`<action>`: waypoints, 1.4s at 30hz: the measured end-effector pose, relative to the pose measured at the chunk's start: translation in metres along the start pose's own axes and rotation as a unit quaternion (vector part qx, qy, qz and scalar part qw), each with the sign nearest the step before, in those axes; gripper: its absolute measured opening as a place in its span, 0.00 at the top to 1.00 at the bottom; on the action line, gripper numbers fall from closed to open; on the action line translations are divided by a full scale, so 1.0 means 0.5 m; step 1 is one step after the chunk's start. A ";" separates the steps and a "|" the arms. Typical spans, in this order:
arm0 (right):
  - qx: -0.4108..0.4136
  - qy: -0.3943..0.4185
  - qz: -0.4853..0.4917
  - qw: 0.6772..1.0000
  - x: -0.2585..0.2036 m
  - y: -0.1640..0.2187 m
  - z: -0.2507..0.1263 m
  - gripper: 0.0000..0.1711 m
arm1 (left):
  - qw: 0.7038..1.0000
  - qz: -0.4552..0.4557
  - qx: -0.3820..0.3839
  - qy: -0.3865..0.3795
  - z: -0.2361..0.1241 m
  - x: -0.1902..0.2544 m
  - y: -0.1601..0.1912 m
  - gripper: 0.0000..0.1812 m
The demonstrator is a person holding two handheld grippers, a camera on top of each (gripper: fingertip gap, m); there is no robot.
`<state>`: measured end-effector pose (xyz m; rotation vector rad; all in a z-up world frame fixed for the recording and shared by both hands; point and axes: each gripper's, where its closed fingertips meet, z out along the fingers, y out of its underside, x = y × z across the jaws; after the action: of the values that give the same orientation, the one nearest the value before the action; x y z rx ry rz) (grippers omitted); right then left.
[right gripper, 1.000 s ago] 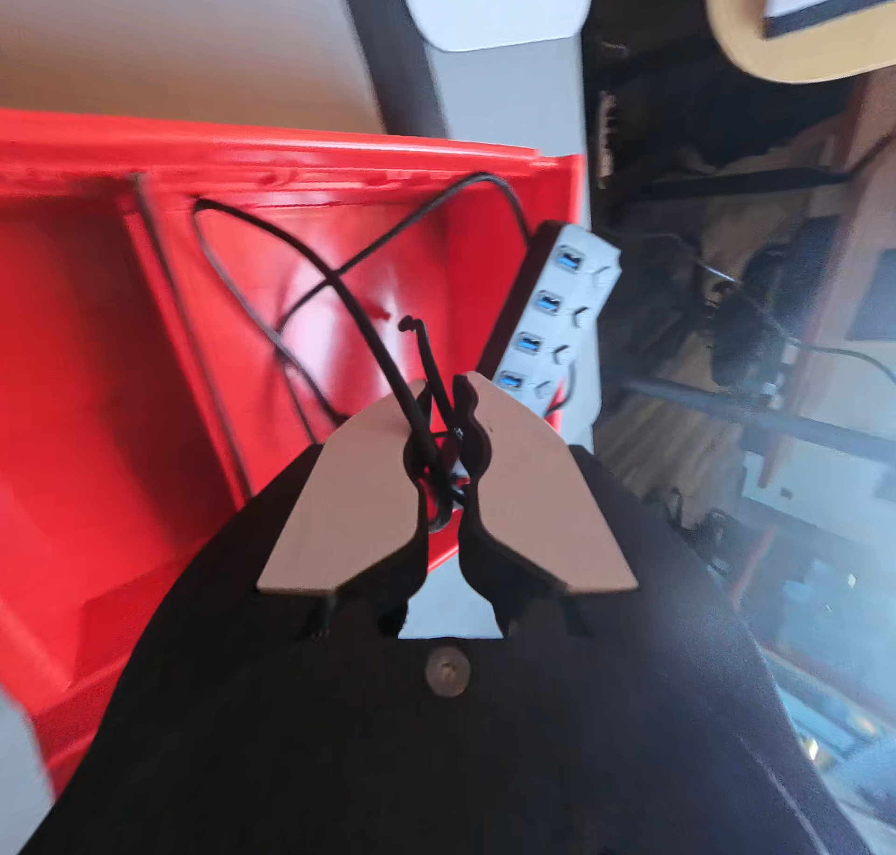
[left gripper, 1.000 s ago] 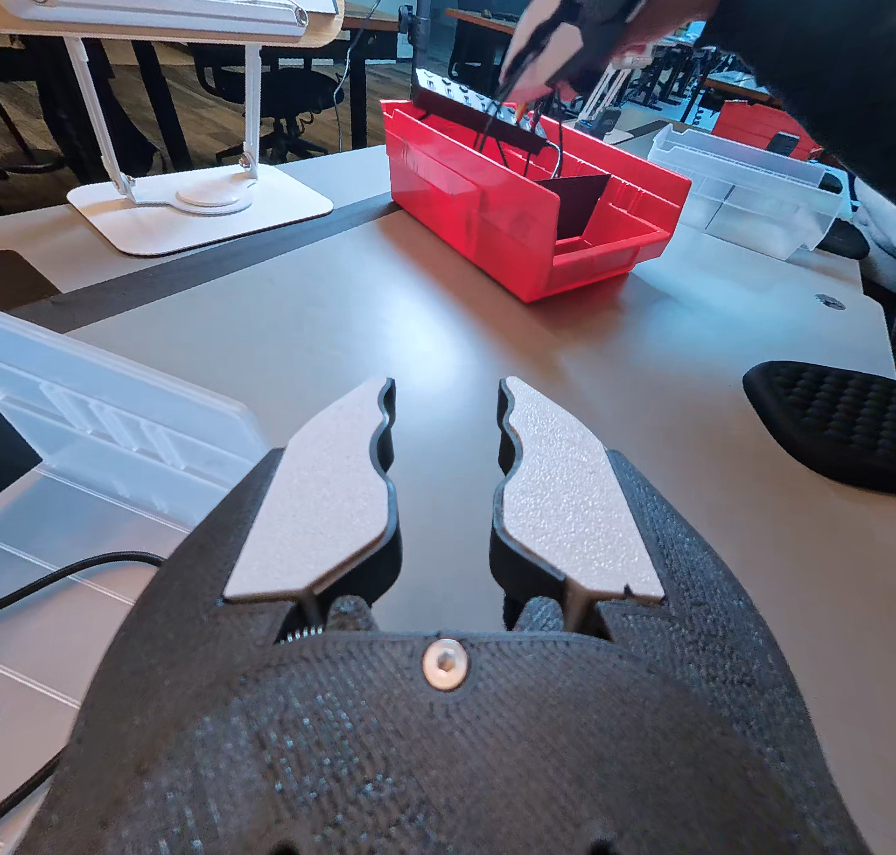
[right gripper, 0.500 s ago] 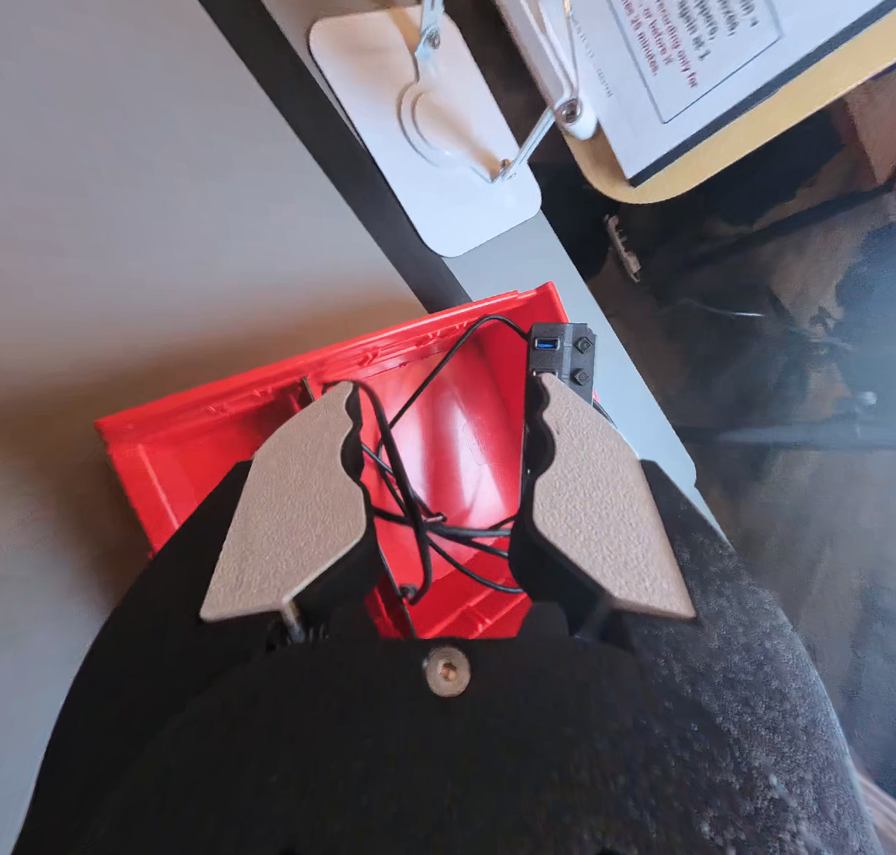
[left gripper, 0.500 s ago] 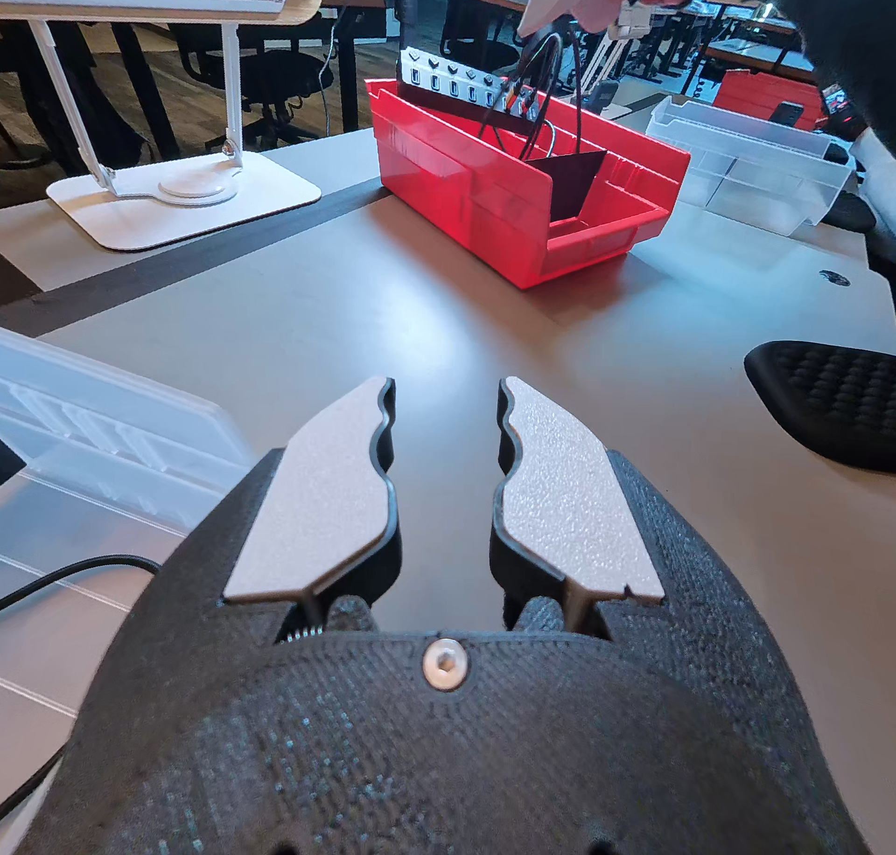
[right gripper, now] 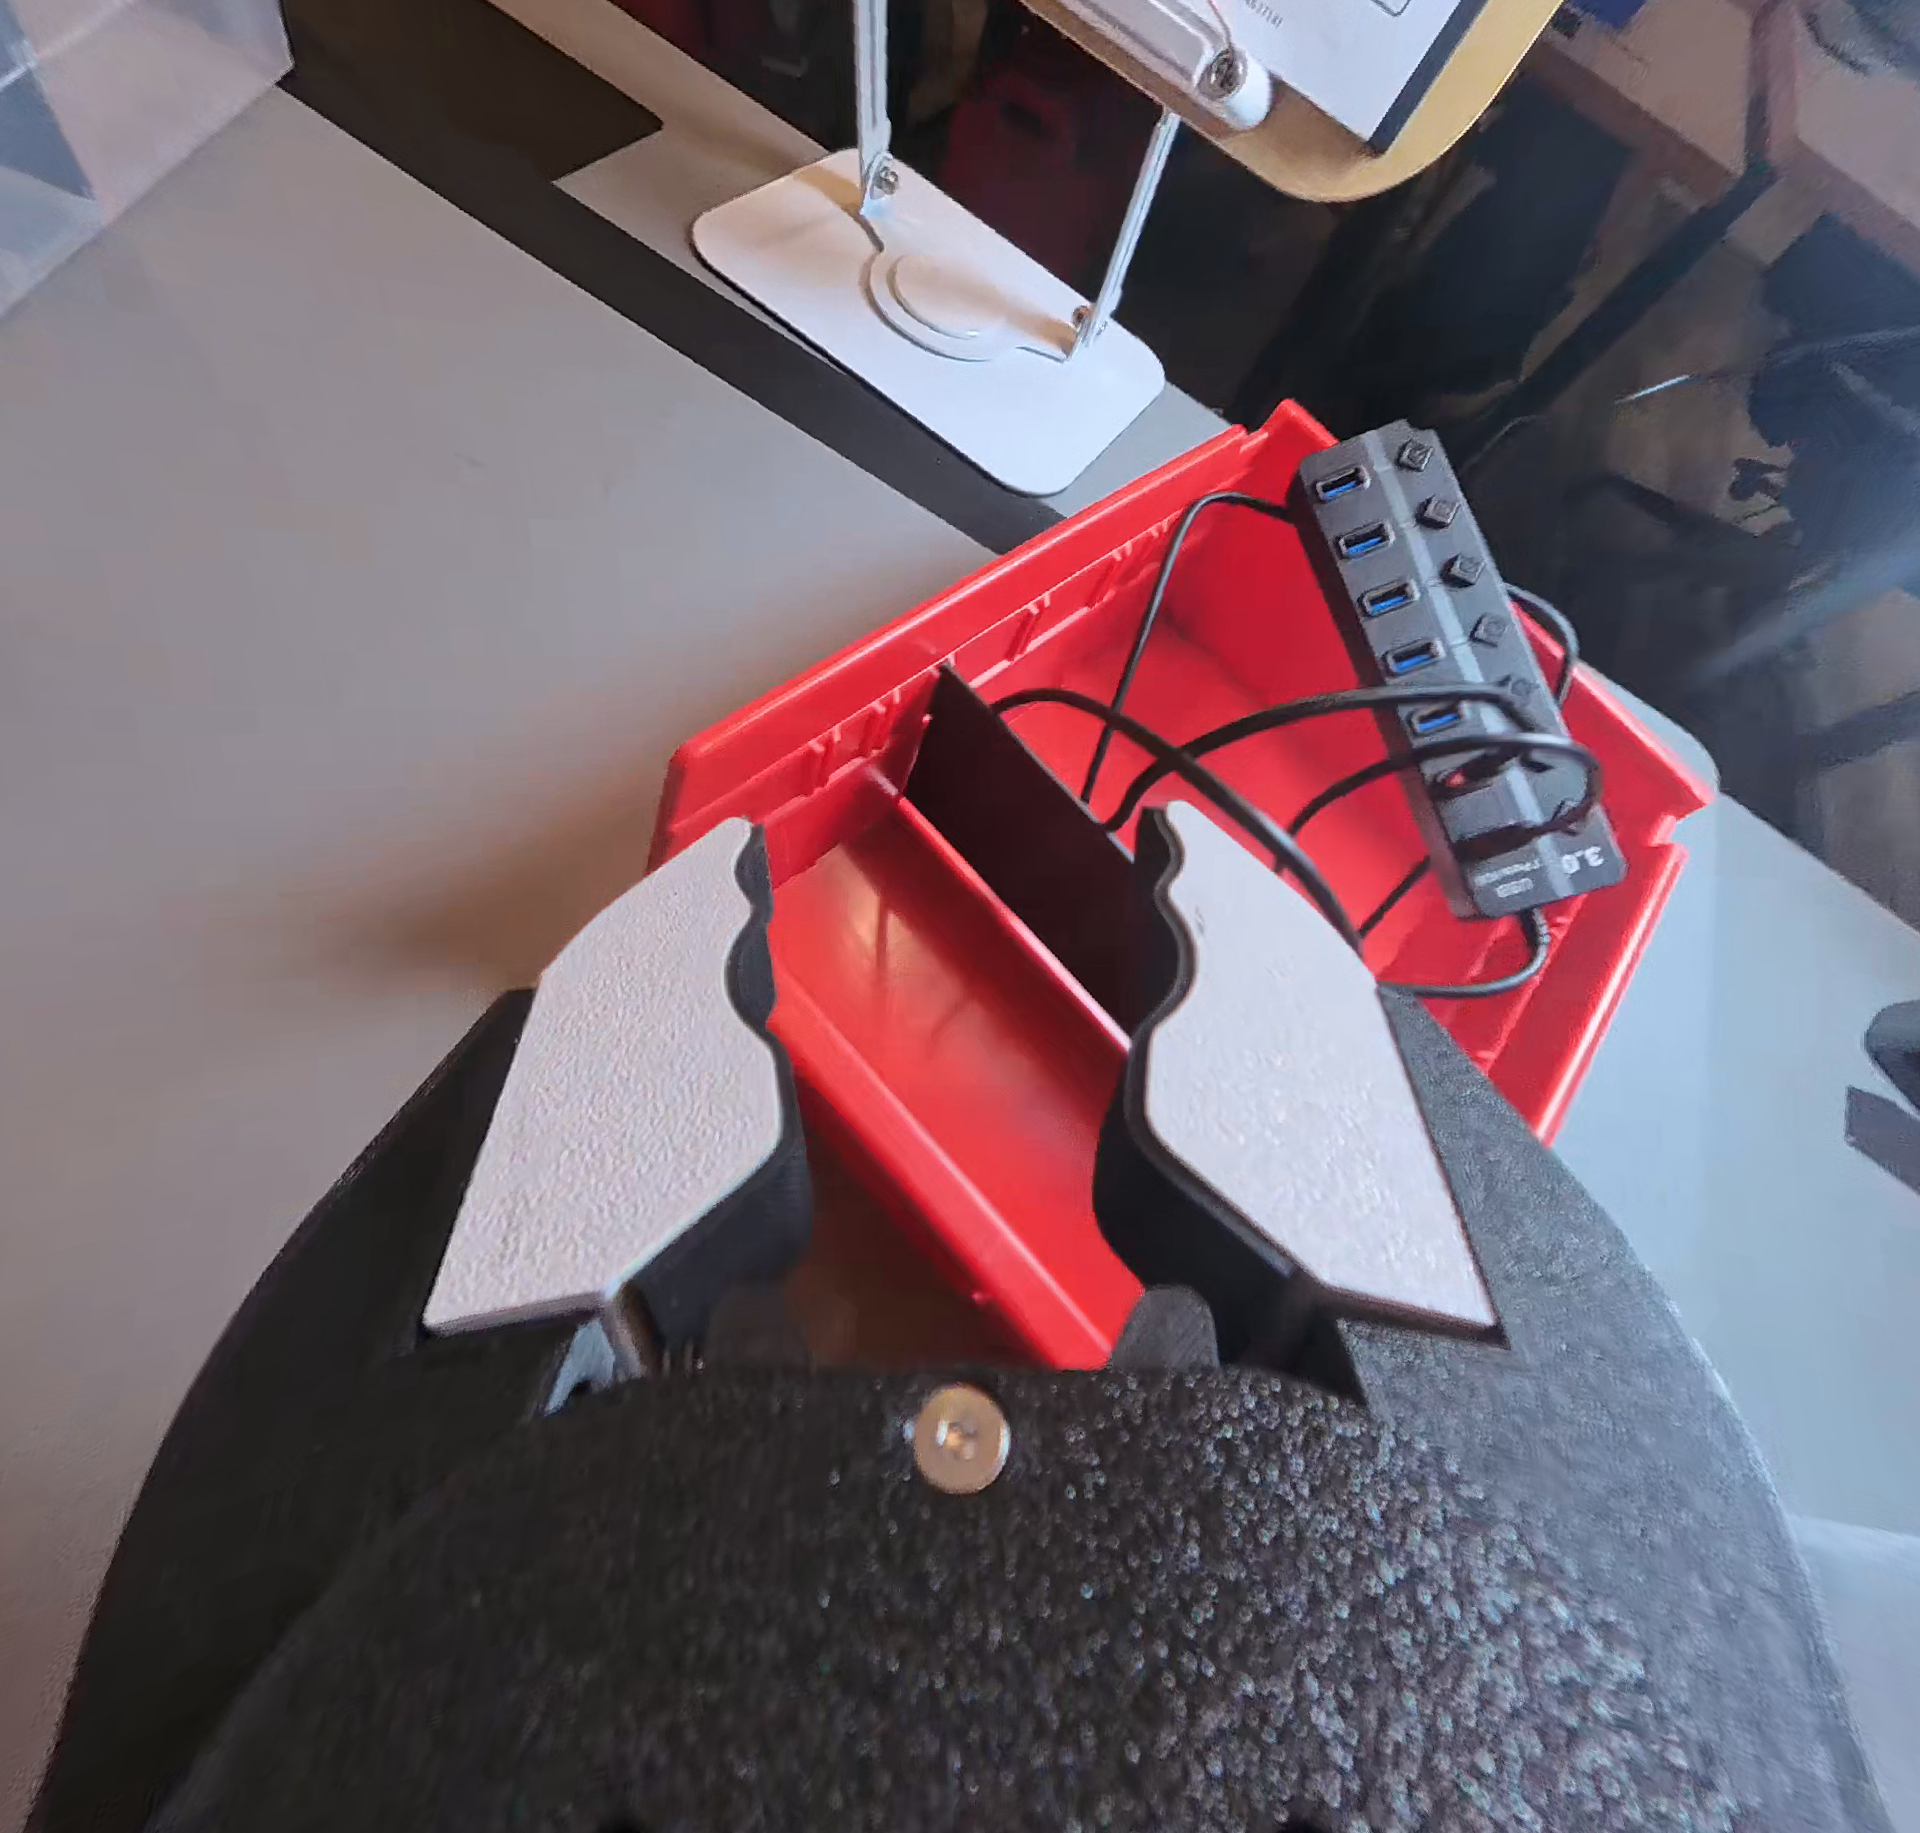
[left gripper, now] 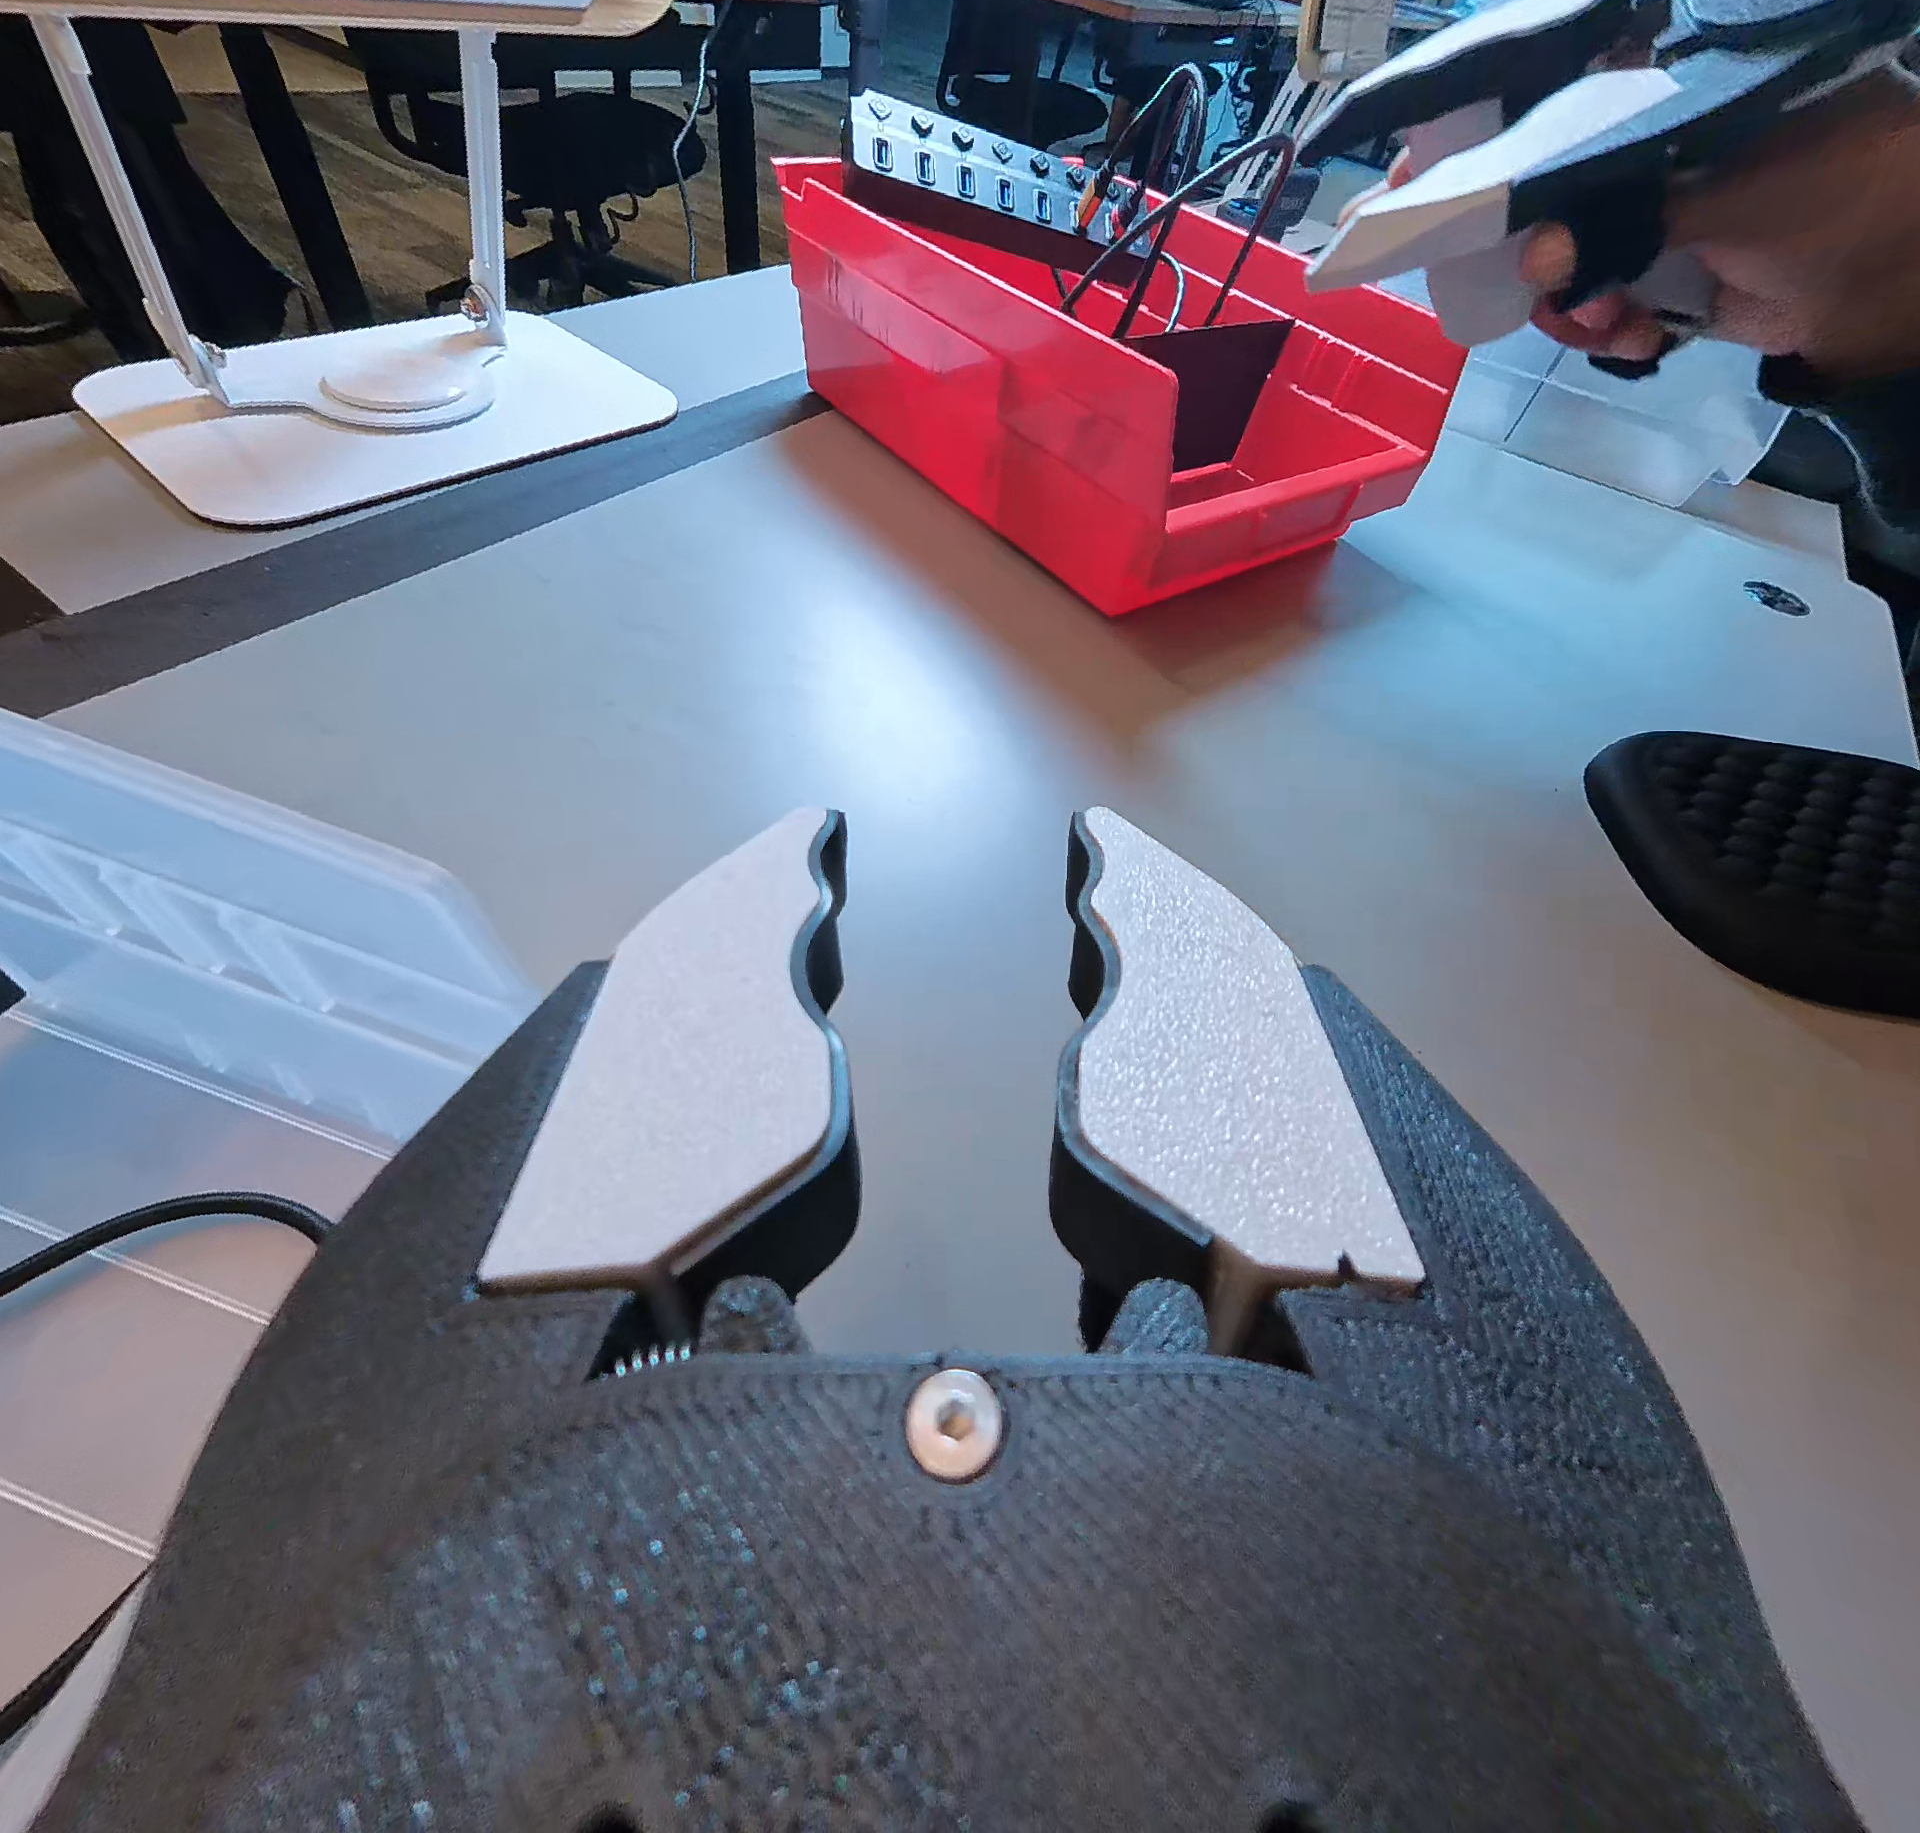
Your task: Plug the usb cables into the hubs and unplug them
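- Left tool (left gripper: 951, 936) low over the grey bench (left gripper: 727, 723), fingers spread, nothing held.
- Right tool (right gripper: 951, 942) above the red bin (right gripper: 935, 994), released, empty.
- Black USB hub (right gripper: 1455, 671) propped on bin's far rim, black cables (right gripper: 1226, 744) plugged in, looping inside.

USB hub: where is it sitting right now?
The USB hub lies propped on the far rim of the red bin, right of the white stand, black cables trailing into the bin.
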<state>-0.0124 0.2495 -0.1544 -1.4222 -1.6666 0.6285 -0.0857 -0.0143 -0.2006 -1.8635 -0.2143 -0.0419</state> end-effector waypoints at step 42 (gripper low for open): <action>0.053 -0.173 0.041 0.983 -0.316 0.136 0.029 0.69 | 0.697 0.372 -0.596 -0.141 -0.296 -0.576 0.051 0.90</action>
<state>0.0135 0.1153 -0.2596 -1.3671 -1.8136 1.0461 -0.3523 -0.1985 -0.2198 -3.1218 0.5309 0.8726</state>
